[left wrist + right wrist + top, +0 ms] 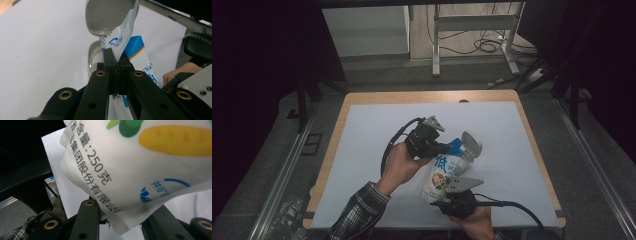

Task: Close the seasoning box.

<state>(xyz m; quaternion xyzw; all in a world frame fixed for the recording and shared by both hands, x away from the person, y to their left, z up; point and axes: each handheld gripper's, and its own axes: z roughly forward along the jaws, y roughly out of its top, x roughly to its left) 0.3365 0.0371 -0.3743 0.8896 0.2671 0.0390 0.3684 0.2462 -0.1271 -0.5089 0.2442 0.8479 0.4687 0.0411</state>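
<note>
One pouch [442, 172], top toward far-right.

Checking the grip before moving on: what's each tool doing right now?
Left tool: shut on the bag's top edge.
Right tool: shut on the bag's bottom.

At the frame's lower centre, the left claw [447, 148] pinches the white pouch's [440, 177] top corner while the right claw [451, 196] grips its bottom, above the tabletop [377, 125].

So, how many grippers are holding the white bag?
2. The left gripper pinches the white bag at its top corner; the right gripper clamps its bottom end.
</note>
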